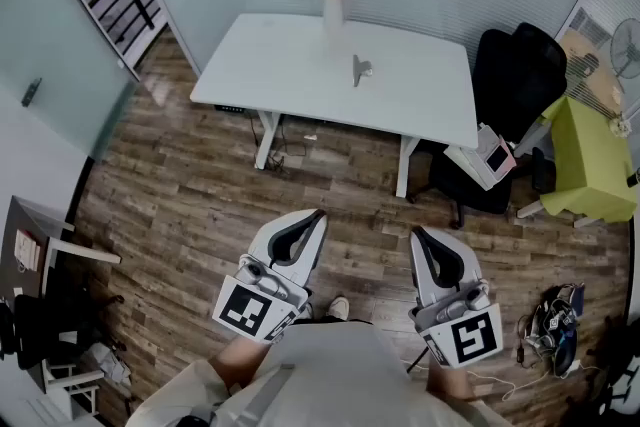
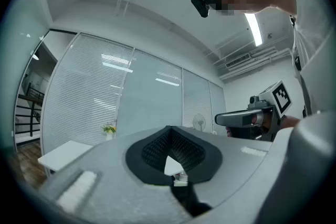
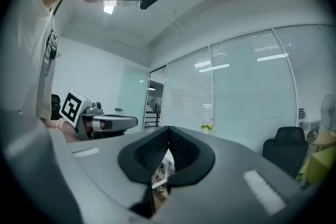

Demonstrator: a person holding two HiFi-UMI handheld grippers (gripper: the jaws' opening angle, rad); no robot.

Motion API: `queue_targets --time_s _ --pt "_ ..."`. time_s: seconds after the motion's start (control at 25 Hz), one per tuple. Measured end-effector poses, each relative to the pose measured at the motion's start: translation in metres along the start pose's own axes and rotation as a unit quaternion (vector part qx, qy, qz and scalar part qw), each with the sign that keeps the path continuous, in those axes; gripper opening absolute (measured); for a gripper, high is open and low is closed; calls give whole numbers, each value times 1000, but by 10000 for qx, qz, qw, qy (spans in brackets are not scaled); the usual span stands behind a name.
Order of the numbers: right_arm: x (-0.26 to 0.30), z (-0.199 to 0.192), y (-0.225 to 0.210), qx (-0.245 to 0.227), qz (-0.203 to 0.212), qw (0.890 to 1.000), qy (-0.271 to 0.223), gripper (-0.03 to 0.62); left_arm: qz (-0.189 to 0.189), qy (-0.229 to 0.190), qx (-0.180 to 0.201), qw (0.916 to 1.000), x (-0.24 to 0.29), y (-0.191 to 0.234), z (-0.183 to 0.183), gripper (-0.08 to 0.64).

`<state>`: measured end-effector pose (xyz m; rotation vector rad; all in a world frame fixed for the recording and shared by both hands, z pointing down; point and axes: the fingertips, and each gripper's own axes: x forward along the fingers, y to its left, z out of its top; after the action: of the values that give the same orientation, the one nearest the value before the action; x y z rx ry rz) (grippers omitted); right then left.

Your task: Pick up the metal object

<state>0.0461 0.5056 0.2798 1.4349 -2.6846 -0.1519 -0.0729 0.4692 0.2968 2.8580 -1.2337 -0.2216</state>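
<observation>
A small metal object [image 1: 360,69] stands on the white table [image 1: 290,55] far ahead of me, right of the table's middle. Both grippers are held low, close to the person's body, well short of the table. The left gripper [image 1: 318,215] points forward with its jaws together and nothing between them. The right gripper [image 1: 415,233] stands beside it, jaws also closed and empty. In the left gripper view the left gripper [image 2: 169,128] shows its dark pads meeting at the tip. The right gripper view shows the right gripper [image 3: 169,128] the same way.
A vase of yellow flowers [image 1: 332,0] stands at the table's far edge. A black office chair [image 1: 510,85] and a green table [image 1: 590,165] are at the right. A bag with cables [image 1: 555,330] lies on the wooden floor. Glass walls with blinds close the room.
</observation>
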Motion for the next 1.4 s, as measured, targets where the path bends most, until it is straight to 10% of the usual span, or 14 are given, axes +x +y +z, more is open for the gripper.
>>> queue_targets --time_s 0.72,1.4 --pt "-3 -14 -18 76 -149 9999 -9 3 -2 88 -41 10000 13 -6 -10 6" --pt "116 -7 -60 -44 -139 9999 -2 3 -77 -70 -129 9999 85 99 -7 5"
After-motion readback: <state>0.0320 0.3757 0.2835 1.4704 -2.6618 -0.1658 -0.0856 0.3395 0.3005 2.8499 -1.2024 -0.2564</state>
